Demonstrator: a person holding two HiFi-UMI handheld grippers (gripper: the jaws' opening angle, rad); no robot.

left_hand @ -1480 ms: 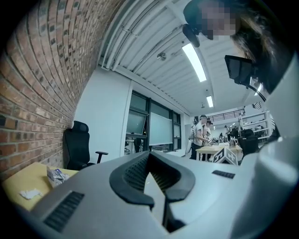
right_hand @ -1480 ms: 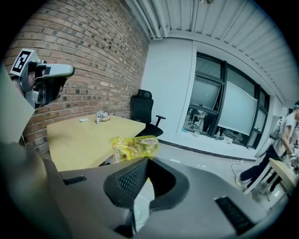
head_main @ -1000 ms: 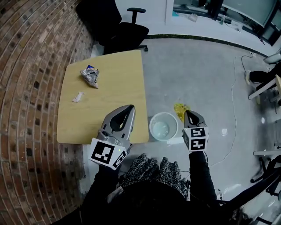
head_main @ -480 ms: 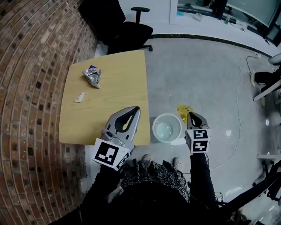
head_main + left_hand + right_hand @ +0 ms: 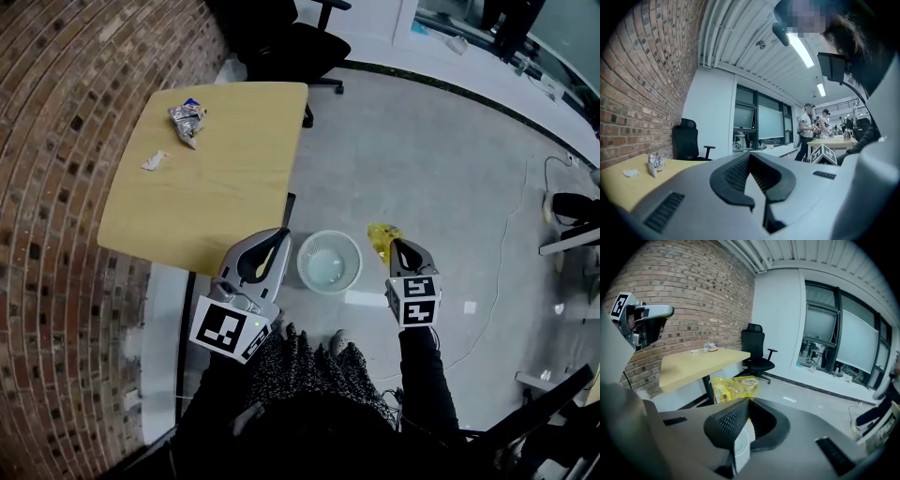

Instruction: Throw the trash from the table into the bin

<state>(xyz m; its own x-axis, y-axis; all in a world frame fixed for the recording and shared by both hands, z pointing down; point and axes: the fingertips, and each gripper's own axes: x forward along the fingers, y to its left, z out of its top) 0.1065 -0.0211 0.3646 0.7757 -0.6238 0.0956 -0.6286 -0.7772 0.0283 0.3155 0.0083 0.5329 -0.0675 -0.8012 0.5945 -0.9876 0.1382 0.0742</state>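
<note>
While pinching a crumpled yellow wrapper [image 5: 733, 387] at the very tips of the right gripper [image 5: 399, 246], holds those fingers [image 5: 726, 420] clenched, pad against pad, with only the thin plastic between. Grips it by its near edge, leaving most of it jutting out ahead of the fingertips and a little to their left. Tilts that gripper downward over the grey floor [image 5: 441, 169], just right of the white bin [image 5: 328, 234]; from the head view, places the wrapper close beside the rim rather than clearly over the opening. Carries nothing in the left gripper [image 5: 280, 232]: fingers [image 5: 731, 174] closed tip to tip around an empty loop, pointing level, at the near corner of the wooden table [image 5: 225, 178], with the bin just to their right. Well ahead of those fingers and to their left, at the far end of the table: a crumpled silver packet [image 5: 187, 119] and, nearer and further left, a small white scrap [image 5: 155, 161], apart from each other and untouched. Beyond the table, past both sets of fingertips: a black office chair [image 5: 300, 42].
</note>
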